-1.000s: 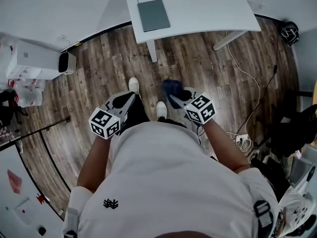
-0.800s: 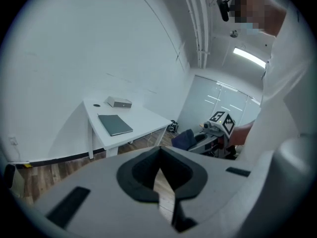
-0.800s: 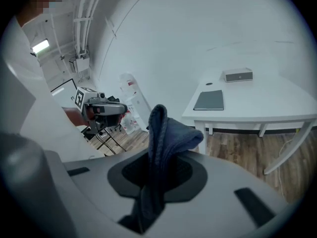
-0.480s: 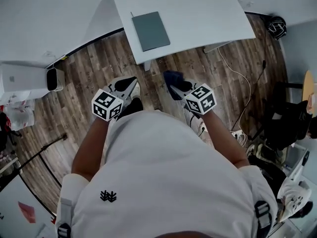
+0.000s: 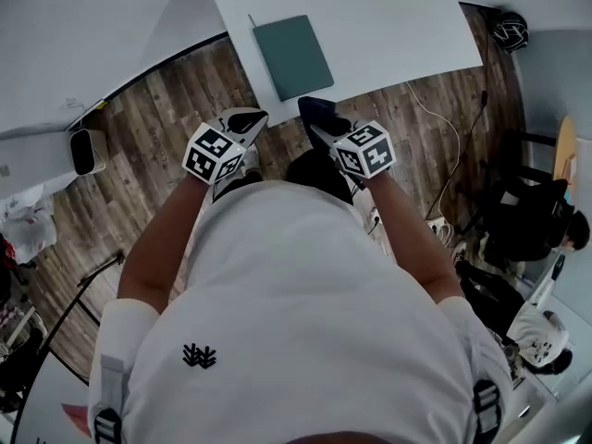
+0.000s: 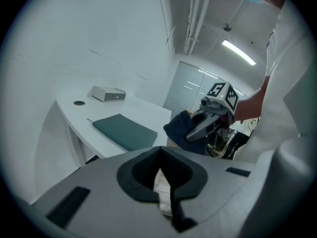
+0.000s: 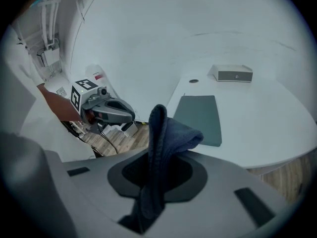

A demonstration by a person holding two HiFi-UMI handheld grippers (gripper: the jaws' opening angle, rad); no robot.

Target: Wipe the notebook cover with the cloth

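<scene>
The notebook cover [image 5: 292,55] looks matt, the cloth [image 7: 159,133] soft and nubbly, the floor [image 5: 166,132] grained wood.

1 notebook [image 5: 293,56], 1 cloth [image 7: 163,133], 1 white box [image 7: 233,74], 1 table [image 5: 398,17], 2 grippers: left gripper [image 5: 250,118], right gripper [image 5: 319,124]

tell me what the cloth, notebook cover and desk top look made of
Cloth: dark blue napped fabric, maybe microfibre; it folds limply.
Notebook cover: matte grey-green, no glare, perhaps card or faux leather.
Desk top: smooth white, probably laminate; faint sheen only.
</scene>
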